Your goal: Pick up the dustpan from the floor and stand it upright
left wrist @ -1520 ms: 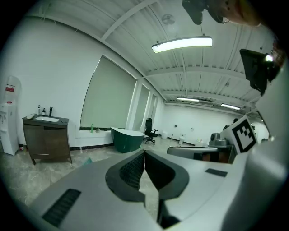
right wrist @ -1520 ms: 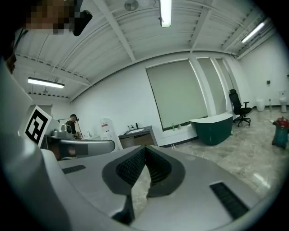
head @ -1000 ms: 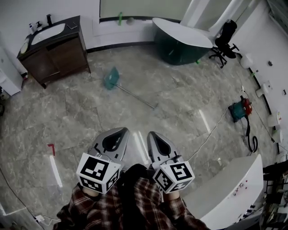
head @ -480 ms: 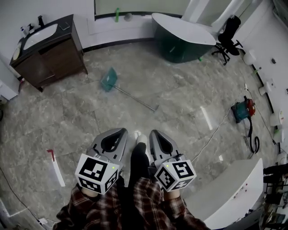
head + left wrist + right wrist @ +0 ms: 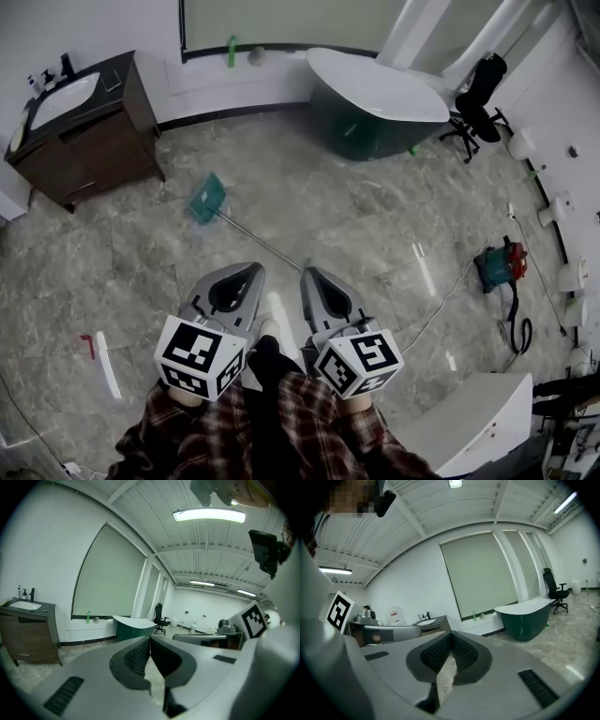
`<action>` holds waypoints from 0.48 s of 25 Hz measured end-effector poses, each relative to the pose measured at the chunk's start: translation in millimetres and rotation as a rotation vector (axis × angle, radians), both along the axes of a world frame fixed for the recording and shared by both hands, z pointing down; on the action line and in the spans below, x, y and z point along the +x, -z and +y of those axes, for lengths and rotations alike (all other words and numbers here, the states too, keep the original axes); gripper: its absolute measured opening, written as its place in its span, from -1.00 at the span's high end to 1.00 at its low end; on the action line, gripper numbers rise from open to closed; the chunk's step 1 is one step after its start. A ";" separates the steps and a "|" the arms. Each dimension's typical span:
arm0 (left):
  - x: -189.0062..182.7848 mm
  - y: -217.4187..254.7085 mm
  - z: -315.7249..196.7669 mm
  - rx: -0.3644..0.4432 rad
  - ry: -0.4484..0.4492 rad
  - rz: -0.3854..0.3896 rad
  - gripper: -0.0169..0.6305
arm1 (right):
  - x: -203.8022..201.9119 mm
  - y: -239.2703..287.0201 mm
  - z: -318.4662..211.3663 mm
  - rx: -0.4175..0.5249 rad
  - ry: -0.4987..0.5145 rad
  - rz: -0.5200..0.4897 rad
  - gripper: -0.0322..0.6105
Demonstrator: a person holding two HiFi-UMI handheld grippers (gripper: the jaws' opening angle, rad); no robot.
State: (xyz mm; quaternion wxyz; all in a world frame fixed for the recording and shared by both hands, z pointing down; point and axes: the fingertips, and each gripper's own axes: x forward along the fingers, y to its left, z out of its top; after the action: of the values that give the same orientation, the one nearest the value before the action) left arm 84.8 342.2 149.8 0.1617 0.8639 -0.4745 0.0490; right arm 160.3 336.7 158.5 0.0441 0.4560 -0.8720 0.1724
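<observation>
Teal dustpan [image 5: 207, 198] lies flat on the floor [image 5: 375, 234] ahead of the left claw [image 5: 249, 271] and right claw [image 5: 310, 275], both pressed together and empty; this is probably the approach, and next one claw must spread over its seemingly thin handle [image 5: 262, 242].

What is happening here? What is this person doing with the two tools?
A person holds the left hand-held gripper and the right hand-held gripper side by side in front of the body. Both have their jaws together and hold nothing. The green dustpan, with its long handle, lies flat on the floor ahead of them, and neither gripper touches it. It is not yet picked up or stood upright.
</observation>
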 end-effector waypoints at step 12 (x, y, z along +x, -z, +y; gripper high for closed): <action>29.9 -14.8 -107.6 -0.055 0.121 -0.015 0.91 | 38.5 -25.2 -112.1 -0.083 0.082 -0.025 0.87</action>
State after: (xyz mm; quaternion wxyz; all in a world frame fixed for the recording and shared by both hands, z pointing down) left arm 114.8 234.6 164.6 0.1848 0.8285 -0.5254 0.0586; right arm 198.8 224.6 183.7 0.0591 0.4156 -0.8825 0.2122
